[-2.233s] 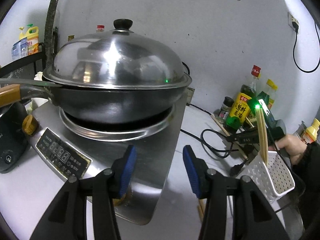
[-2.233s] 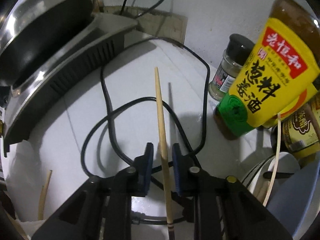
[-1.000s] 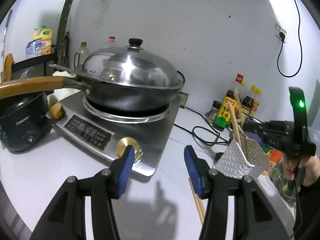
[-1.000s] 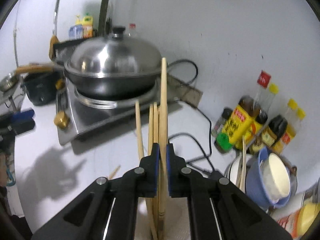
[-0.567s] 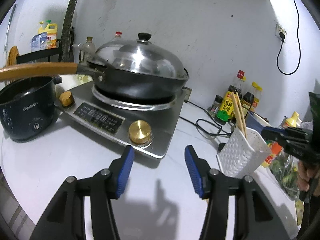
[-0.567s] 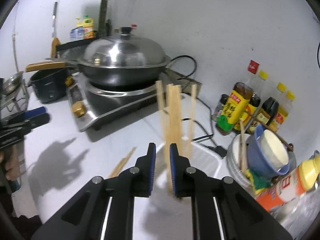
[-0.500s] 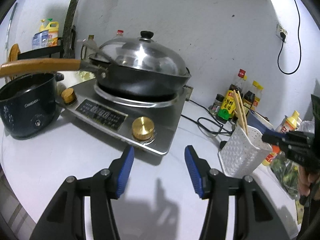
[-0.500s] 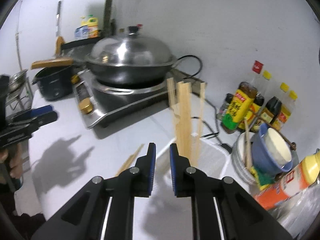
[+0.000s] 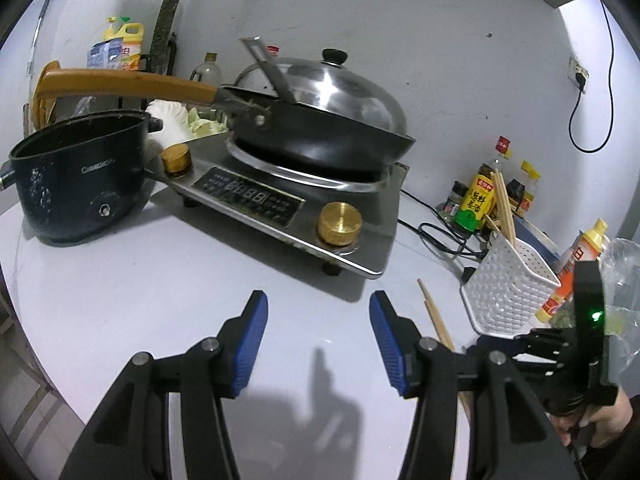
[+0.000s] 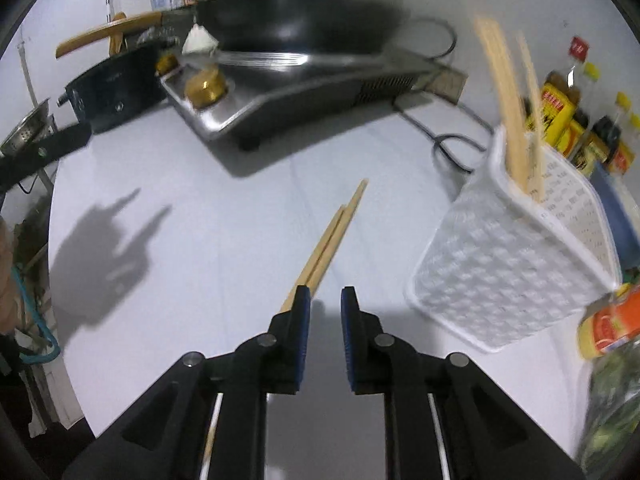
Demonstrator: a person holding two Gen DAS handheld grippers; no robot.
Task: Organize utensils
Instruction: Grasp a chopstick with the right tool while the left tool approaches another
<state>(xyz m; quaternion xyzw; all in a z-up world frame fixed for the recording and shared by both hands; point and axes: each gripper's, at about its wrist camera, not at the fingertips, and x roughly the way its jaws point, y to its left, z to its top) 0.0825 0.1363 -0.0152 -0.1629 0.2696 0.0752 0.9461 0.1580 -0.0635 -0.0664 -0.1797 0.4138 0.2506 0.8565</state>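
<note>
The right gripper (image 10: 323, 308) points down at the white table (image 10: 208, 248), and its blue-padded jaws are opening with nothing between them. Just ahead of its left jaw, a pair of pale wooden chopsticks (image 10: 332, 228) lies flat on the table, their far ends toward the steel induction cooker (image 10: 304, 92). To the right stands a white perforated plastic utensil basket (image 10: 516, 260), tilted in this view, with several more wooden chopsticks (image 10: 508, 100) standing upright inside it, blurred.

The left gripper (image 9: 318, 344) hovers over the bare table with its jaws well apart and empty. In its view the loose chopsticks (image 9: 434, 316) lie just beside its right jaw, between it and the basket (image 9: 504, 288). Behind sit a black wok with a domed steel lid (image 9: 332, 120) on the cooker (image 9: 280, 208), a dark blue electric pot (image 9: 76, 176) to the left, and sauce bottles (image 9: 478, 204) by the wall. A hand (image 9: 600, 416) holding the right gripper shows at the lower right.
</note>
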